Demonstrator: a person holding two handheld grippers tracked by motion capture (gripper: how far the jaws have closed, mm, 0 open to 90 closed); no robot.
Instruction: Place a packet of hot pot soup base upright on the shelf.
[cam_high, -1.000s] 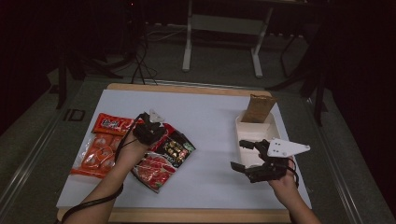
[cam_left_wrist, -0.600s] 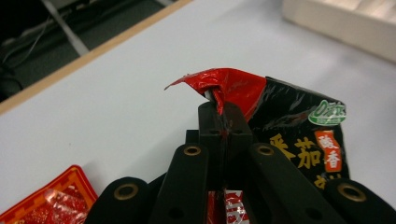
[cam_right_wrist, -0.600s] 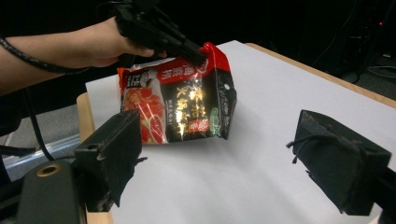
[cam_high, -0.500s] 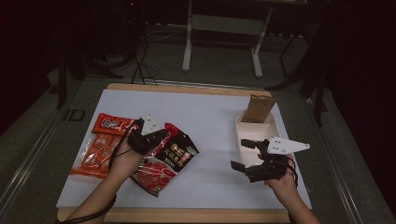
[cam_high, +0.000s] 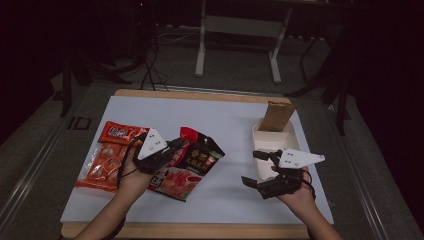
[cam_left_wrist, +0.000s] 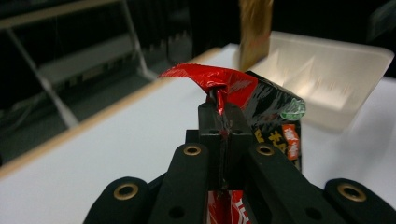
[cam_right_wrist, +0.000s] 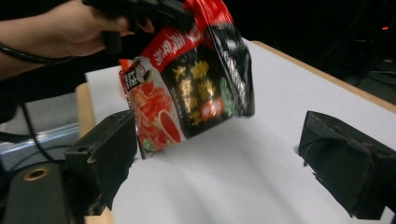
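A: Start with the big things. What's on the worktop (cam_high: 235, 125)?

B: A white sheet covers it. On the person's right sits a pale plastic tray (cam_high: 295, 137) with a brown pouch (cam_high: 276, 116) leaning upright at its far end. On the left lies a flat orange-red snack pack (cam_high: 107, 162).

A: And the black-and-red sauce packet (cam_high: 192, 162)?

B: It's left of centre, just beside the orange-red pack. The left gripper (cam_left_wrist: 223, 109) has its jaws clamped together on the packet's crimped red top edge, and in the right gripper view the packet hangs clear of the worktop under the hand.

A: How will it handle?

B: My guess is light and floppy. It's thin glossy film, so it sags and swings from one pinch and could slide out. The flat sealed seam, where the jaws grip, looks like the safest hold; the bulging middle would just squash.

A: The other hand?

B: The right gripper (cam_high: 260, 170) hovers beside the tray, jaws wide apart, holding nothing.
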